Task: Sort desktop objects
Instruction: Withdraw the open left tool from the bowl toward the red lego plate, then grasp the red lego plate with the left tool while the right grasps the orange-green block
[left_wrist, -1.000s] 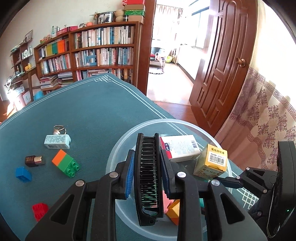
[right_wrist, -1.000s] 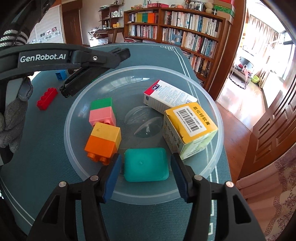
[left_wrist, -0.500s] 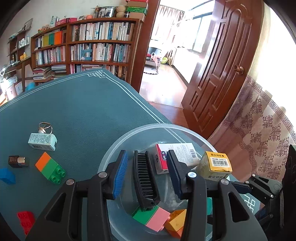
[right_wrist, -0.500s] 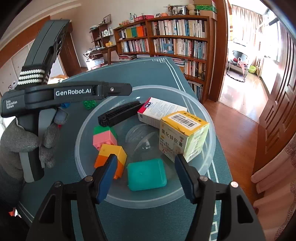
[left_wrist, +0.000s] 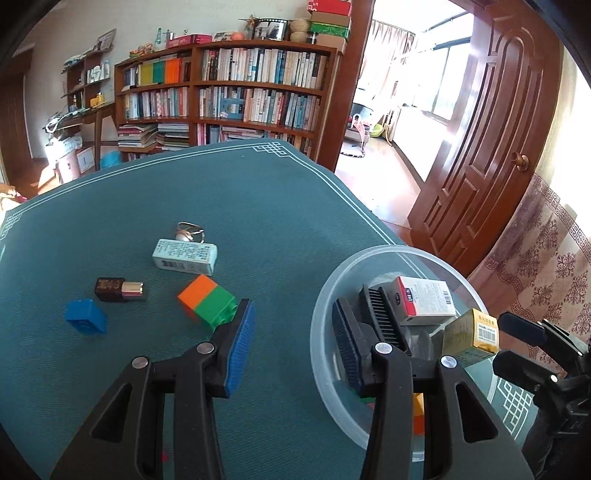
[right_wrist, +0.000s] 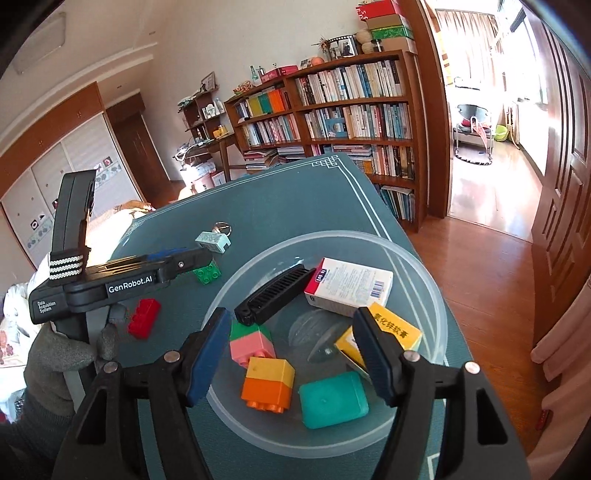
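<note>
Both grippers stand with jaws apart and nothing between the pads. Left gripper (left_wrist: 291, 343): one blue pad lies over the cloth beside the bowl (left_wrist: 388, 254), the other over the bowl's rim. Right gripper (right_wrist: 291, 354): its jaws have just been opening; they straddle the bowl's near rim above the blocks inside.

Outside the bowl, left to right in the left wrist view: blue block (left_wrist: 85, 316); dark lipstick (left_wrist: 119, 290) with a metal end; pale box (left_wrist: 184, 256) printed with small text too fine to read, a metal ring (left_wrist: 189, 230) just behind it; orange-green block (left_wrist: 207, 302), nearest the bowl. A red block (right_wrist: 144, 318) lies left of the bowl in the right wrist view.

Inside the bowl, left to right in the right wrist view: black comb (right_wrist: 275, 295), leaning toward the far wall; green-pink block (right_wrist: 251, 345); yellow-orange block (right_wrist: 269, 382); teal case (right_wrist: 332, 399) at the near wall; white box (right_wrist: 351, 286) with a red end and a barcode; yellow box (right_wrist: 395, 332) bearing Chinese characters, against the right wall.

The left gripper's body reads "GenRobot.AI" and "Data Acquisition System"; a gloved hand (right_wrist: 55, 356) grips its handle.
</note>
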